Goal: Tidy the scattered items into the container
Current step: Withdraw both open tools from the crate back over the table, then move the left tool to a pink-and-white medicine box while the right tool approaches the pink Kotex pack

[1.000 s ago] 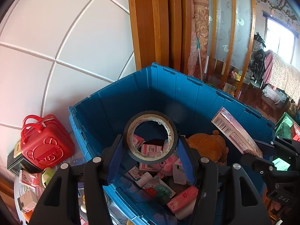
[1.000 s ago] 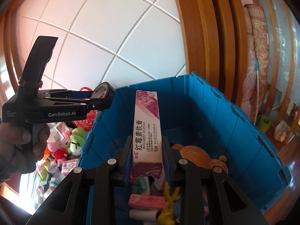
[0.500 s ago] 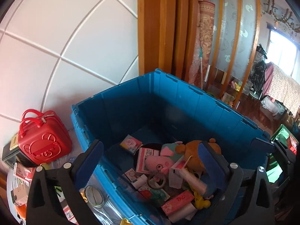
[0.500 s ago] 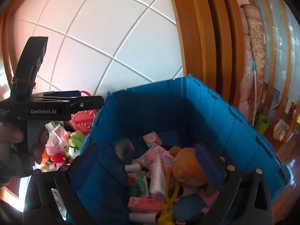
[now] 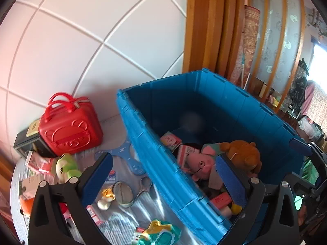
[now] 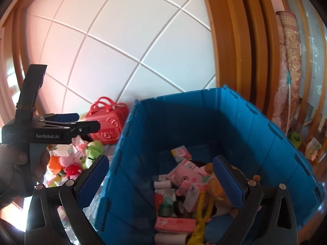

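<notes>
Partly done, by the look of it. Already in the blue bin [image 5: 235,110]: a brown bear [image 5: 243,155], a pink pig [image 5: 201,163], small boxes. Left of the bin, on a shiny surface: red case [image 5: 70,126], green plush [image 5: 66,166], scissors [image 5: 143,185], wipes pack [image 5: 161,233]. Left gripper [image 5: 163,175] and right gripper [image 6: 160,177] both gaping, empty, straddling the bin's left wall. Behind the bin: white tiled wall, wooden door frame.
</notes>
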Demonstrator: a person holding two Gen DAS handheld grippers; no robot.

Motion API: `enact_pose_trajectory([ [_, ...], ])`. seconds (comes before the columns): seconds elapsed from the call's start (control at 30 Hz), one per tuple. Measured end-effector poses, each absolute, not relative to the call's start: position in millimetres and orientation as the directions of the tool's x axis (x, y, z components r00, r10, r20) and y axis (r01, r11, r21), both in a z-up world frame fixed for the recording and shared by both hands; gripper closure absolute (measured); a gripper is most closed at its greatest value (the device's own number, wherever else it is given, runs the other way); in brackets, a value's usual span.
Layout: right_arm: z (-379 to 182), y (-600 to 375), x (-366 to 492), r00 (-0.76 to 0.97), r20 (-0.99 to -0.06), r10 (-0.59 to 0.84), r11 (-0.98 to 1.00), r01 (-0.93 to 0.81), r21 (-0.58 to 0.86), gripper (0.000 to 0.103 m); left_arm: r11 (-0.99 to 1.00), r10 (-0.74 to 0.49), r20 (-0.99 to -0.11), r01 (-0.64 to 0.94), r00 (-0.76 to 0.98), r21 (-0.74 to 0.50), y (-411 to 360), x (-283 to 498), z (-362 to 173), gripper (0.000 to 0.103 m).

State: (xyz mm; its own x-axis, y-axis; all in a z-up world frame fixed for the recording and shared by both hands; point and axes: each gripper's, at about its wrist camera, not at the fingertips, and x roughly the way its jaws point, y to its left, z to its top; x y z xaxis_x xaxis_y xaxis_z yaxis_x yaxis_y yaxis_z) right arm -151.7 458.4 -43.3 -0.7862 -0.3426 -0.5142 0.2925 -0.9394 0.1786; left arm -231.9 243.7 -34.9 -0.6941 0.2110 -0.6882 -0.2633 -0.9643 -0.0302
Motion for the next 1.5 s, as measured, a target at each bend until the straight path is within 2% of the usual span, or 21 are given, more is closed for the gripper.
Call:
enact_pose_trajectory([
  [0.47,-48,347,-149,-0.684,-0.548,-0.482,-0.860,0.488,0.149,0.000,-0.997,0.006,-0.771,0.052,-0.637,-0.051,73,-170,-100,0.001],
  [0.87,-86,221,-132,-0.535,-0.620,-0.575,-0.761,0.628,0.164,0.000,-0.948,-0.207,-0.844,0.314,-0.495,0.048,-85,-89,-162,0.001],
  [1.13,-124,131,-113,-0.417,-0.682,-0.601,-0.683,0.710,0.168,0.000,-0.912,-0.219,-0.897,0.406,-0.383,0.050,-162,-33,-207,0.001],
  [1.5,-179,34,-89,-0.297,-0.761,-0.577,-0.619,0.767,0.170,0.000,-0.910,-0.180,-0.945,0.411,-0.272,0.055,-222,13,-268,0.001],
])
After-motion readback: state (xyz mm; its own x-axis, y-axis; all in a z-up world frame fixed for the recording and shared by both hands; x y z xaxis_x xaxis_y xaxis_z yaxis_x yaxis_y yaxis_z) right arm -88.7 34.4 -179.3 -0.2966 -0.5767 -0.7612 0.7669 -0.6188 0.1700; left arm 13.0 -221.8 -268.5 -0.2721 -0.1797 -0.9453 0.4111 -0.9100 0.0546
